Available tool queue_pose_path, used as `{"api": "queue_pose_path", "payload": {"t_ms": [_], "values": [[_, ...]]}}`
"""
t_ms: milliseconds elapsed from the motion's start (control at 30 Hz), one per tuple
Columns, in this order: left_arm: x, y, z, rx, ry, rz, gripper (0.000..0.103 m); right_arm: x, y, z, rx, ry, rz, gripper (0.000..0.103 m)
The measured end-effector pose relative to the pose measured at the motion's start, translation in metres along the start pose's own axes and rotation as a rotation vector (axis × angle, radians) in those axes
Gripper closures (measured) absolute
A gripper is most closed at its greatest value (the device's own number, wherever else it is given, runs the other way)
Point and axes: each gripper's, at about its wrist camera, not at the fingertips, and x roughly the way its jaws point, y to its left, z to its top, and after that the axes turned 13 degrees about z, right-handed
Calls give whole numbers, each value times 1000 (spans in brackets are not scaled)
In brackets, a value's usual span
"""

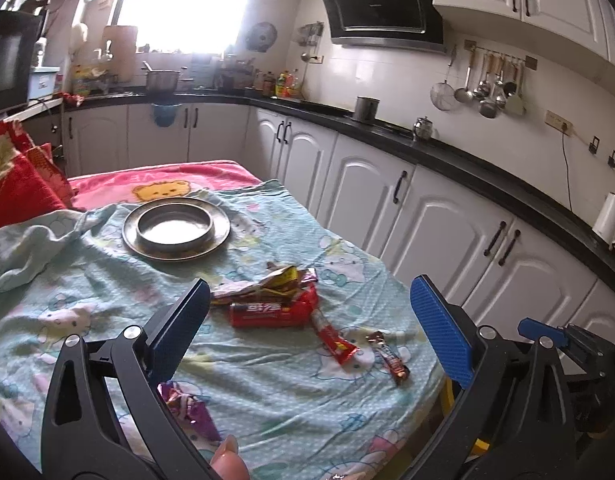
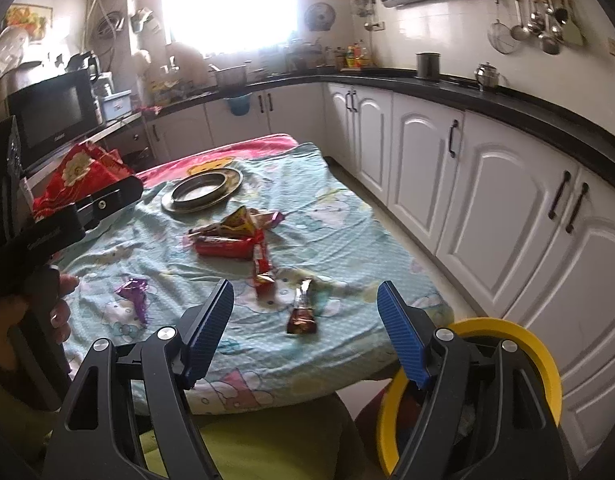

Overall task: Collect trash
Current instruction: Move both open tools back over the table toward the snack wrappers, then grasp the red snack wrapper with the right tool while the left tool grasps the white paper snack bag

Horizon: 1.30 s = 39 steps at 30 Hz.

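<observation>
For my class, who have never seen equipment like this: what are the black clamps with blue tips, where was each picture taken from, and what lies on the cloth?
No robot here: a person holds a two-finger gripper in each hand, each with a camera looking along its fingers. One picture looks past the left gripper, the other past the right gripper. Both stand open and hold nothing. On the pale blue cartoon-print cloth lie a round metal dish, a pile of red and yellow snack wrappers, a dark brown wrapper and a purple foil wrapper. A yellow-rimmed bin sits by the table's near corner.
</observation>
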Motion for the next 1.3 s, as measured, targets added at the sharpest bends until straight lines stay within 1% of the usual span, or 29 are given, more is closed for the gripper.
{"api": "queue_pose_path", "payload": {"t_ms": [267,567,800,1000,1100,1167,1267,1300], "values": [[6,23,2,-37,12,47,11,23,19,7,-54,28,28,31],[20,52,1,-85,48,104,11,53,35,10,-99,78,61,31],[35,67,-4,-108,86,131,11,76,45,10,-124,116,73,31],[56,80,-9,-118,139,166,11,105,45,11,-132,166,83,31],[73,86,-8,-109,180,172,11,124,40,12,-115,198,84,32],[85,87,-7,-76,205,172,11,135,35,13,-100,215,88,32],[101,86,-4,-21,237,162,11,156,29,15,-88,248,83,41],[106,86,-2,-2,249,152,11,160,27,15,-83,254,85,42]]}}
